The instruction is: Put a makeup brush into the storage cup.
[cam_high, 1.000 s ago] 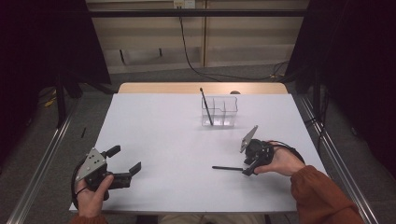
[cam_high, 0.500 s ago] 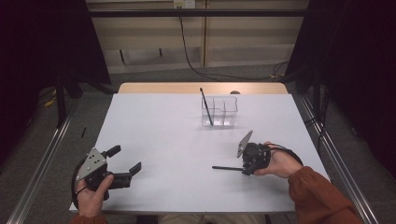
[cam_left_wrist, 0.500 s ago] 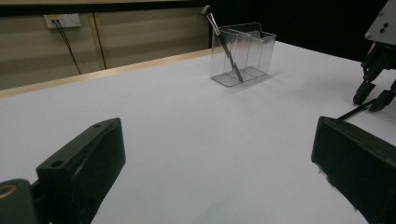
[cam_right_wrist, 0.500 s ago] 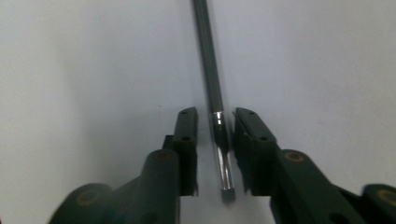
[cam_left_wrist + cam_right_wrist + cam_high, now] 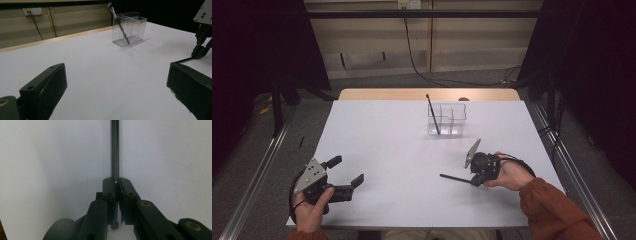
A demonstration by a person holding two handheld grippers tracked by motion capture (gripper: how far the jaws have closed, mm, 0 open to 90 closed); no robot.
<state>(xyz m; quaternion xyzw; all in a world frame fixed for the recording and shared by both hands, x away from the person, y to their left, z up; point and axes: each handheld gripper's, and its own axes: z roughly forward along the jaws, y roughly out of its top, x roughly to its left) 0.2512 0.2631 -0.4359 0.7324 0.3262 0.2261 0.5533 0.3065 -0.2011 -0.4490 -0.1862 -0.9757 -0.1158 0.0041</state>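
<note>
Now the right gripper point(image 5: 476, 176) clenches one end of the brush point(image 5: 454, 177) lying flat on the tabletop point(image 5: 392, 145), its shaft running straight out beyond the fingers point(image 5: 110, 188), while the left gripper point(image 5: 346, 172) gapes empty.

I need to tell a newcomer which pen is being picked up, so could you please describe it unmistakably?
On the white table, look near the right edge, in front of the clear organizer. There a thin dark pen lies flat, clamped in the right tongs. The other pen stands tilted inside the organizer.
</note>
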